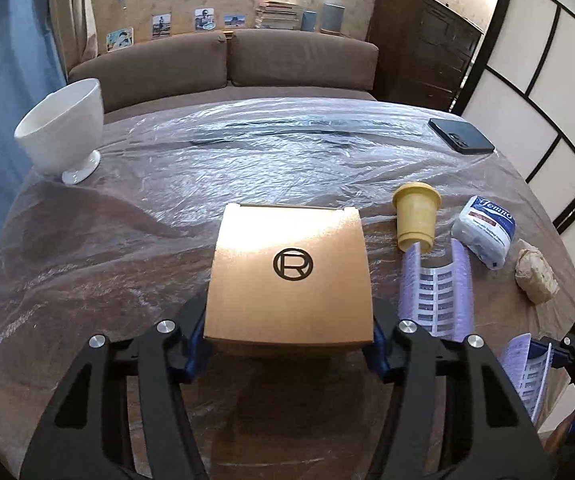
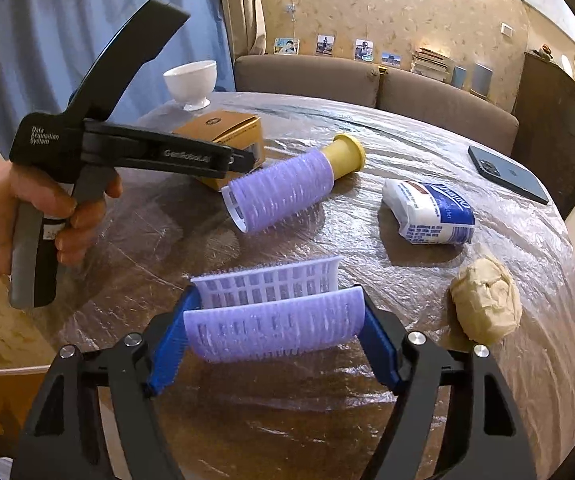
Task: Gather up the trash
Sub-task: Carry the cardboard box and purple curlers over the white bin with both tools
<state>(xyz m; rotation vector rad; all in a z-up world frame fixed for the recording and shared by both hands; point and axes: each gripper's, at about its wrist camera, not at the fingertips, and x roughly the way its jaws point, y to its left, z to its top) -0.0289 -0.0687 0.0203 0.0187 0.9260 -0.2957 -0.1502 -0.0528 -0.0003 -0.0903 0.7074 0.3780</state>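
My left gripper (image 1: 289,332) clamps the brown box (image 1: 289,272) at centre frame; bare plastic-covered table (image 1: 127,240) stretches left toward the white bowl (image 1: 61,128). My right gripper (image 2: 275,332) grips a purple hair roller (image 2: 273,330); only its view shows my left hand (image 2: 15,208).

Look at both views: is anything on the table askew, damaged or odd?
Yes. A yellow cup lies tipped on its side with a purple hair roller over its end. A crumpled paper wad sits near the table edge. Nothing looks spilled.
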